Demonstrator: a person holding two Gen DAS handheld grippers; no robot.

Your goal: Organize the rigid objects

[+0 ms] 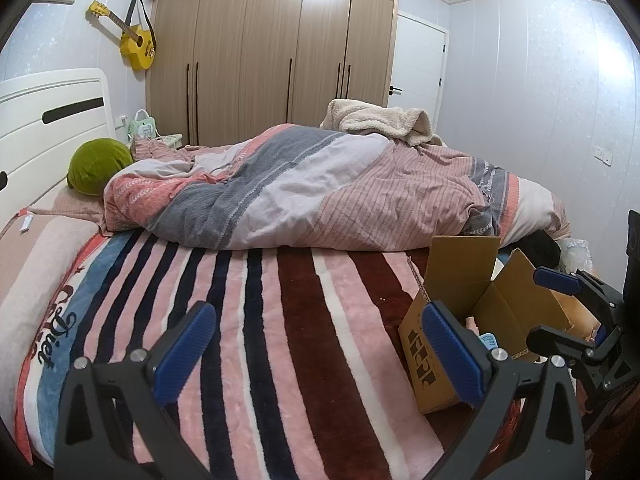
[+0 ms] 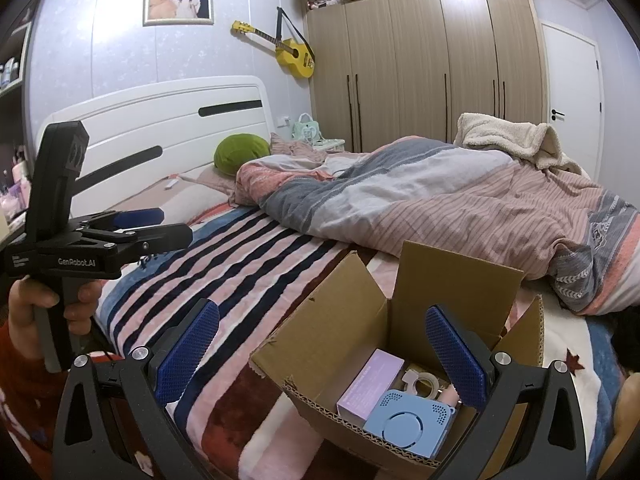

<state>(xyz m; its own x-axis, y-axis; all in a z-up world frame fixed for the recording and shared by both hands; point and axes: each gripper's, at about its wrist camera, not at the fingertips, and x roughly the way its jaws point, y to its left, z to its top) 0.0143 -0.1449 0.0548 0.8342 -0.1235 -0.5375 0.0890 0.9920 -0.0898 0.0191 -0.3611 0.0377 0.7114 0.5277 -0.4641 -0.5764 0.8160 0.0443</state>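
An open cardboard box (image 2: 344,320) stands on the striped blanket (image 2: 256,264) at the bed's near edge. Inside lie a lilac box (image 2: 370,386), a light blue plastic device (image 2: 408,424), a clear tape roll (image 2: 426,380) and a pink item (image 2: 450,394). My right gripper (image 2: 320,352) is open and empty, just above the box's near side. My left gripper (image 1: 316,352) is open and empty over the blanket, left of the box (image 1: 460,304). It also shows in the right wrist view (image 2: 144,224), held by a hand. The right gripper (image 1: 568,308) shows at the left wrist view's right edge.
A rumpled striped duvet (image 1: 320,184) lies across the bed's far half, with a cream fleece (image 1: 380,120) on top. A green cushion (image 1: 98,164) sits by the white headboard (image 1: 48,120). A wooden wardrobe (image 1: 272,52), a yellow guitar (image 1: 136,40) and a white door (image 1: 416,64) stand behind.
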